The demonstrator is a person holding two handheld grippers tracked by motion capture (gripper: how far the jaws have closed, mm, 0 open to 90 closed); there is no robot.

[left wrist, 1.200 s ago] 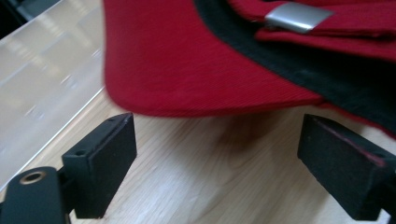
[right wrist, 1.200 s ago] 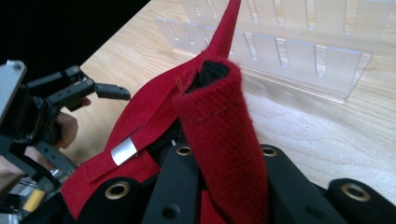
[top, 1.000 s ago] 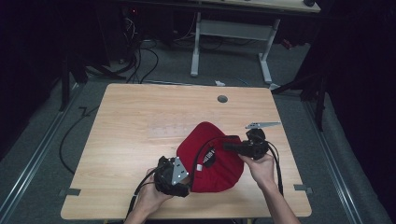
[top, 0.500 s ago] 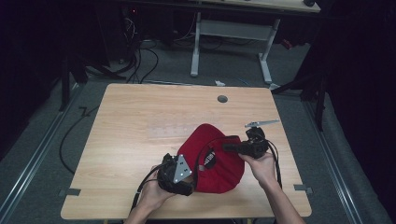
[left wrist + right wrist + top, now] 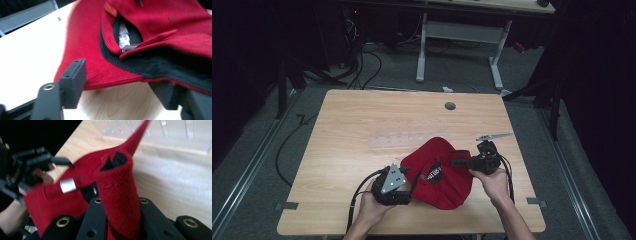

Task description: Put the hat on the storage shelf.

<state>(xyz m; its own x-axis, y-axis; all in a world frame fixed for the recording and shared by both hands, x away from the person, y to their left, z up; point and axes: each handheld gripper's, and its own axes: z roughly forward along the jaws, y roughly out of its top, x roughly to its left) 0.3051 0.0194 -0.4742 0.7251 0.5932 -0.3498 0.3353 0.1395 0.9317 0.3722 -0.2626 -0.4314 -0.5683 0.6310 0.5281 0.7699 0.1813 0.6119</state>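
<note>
On the wooden worktop (image 5: pixel 362 125), the red cap (image 5: pixel 442 170) has barely shifted. It is clamped by the right hand-held gripper (image 5: pixel 120 220); the left hand-held gripper (image 5: pixel 125 87) is held open around its brim.

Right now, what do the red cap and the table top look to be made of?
The red cap: soft woven or knit fabric, matte, with a dark lining; it folds between the right gripper jaws, and a coarse weave shows. The table top: light wood-grain surface, smooth with a faint sheen, probably laminate rather than solid wood.
</note>
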